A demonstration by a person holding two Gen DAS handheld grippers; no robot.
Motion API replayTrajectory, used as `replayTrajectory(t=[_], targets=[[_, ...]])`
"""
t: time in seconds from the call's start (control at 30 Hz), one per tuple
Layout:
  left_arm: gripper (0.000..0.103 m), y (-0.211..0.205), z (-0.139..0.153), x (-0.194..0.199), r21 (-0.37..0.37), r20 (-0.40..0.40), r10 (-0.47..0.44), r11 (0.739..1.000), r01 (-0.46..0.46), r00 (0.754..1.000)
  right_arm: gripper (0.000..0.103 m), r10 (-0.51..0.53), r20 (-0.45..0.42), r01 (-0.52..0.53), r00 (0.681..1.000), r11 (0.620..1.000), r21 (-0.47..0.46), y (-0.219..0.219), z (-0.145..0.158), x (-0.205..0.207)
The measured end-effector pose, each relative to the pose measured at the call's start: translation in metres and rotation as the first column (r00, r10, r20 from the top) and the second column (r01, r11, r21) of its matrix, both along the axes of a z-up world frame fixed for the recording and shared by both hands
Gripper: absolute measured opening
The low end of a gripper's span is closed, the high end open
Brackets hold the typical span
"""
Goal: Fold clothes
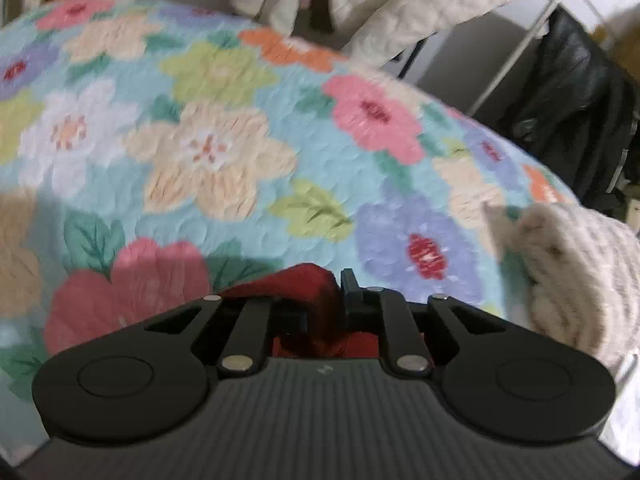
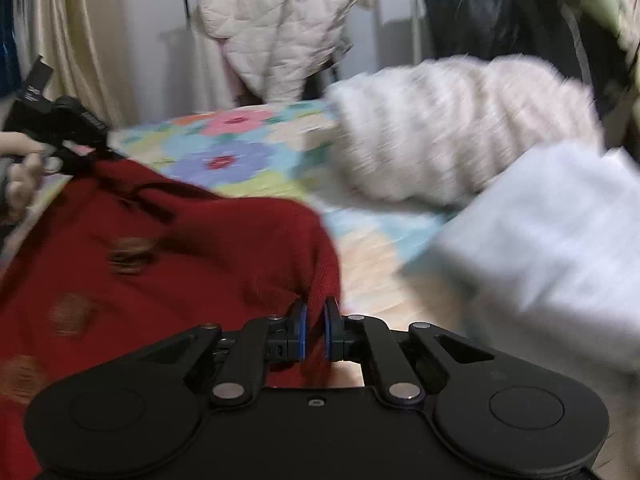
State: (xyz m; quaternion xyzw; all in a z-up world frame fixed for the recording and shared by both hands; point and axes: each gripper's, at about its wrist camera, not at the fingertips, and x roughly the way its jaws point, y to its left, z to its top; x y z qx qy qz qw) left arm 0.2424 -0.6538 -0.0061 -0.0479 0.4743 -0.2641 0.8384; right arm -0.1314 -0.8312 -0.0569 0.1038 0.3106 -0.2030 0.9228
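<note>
Both tools, left (image 1: 336, 284) and right (image 2: 315, 312), clamp the blurred red garment (image 2: 160, 248), hiding their tips.

The left wrist camera sat just behind the left gripper (image 1: 326, 284) and looked forward over the flower blanket (image 1: 224, 128), very close above it. The right wrist camera sat just behind the right gripper (image 2: 315, 320) and looked across the same flower blanket (image 2: 240, 148) from low down. Both views showed the blanket, the red garment (image 2: 160, 248), the fluffy cream sweater (image 1: 576, 272) and the white puffy jacket (image 2: 288, 20) hanging beyond the blanket.
</note>
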Motion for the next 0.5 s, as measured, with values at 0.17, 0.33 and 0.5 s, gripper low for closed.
replayTrajectory(t=[0.17,0.33,0.5], targets=[[0.049,-0.022,-0.016,-0.022,0.167,0.073,-0.149,0.977,0.136,0.986,0.009,-0.048,-0.055,0.049,0.997,0.999,0.022,-0.019,-0.013,0.001],[0.056,-0.038,0.001,-0.046,0.338,0.166,-0.273,0.918,0.205,0.948,0.037,-0.045,-0.091,0.05,0.995,0.998,0.05,-0.022,-0.014,0.006],[0.063,-0.018,0.041,-0.036,0.178,0.14,-0.207,0.967,0.181,0.968,0.05,-0.122,-0.015,0.122,0.992,0.971,0.203,-0.038,-0.003,-0.021]])
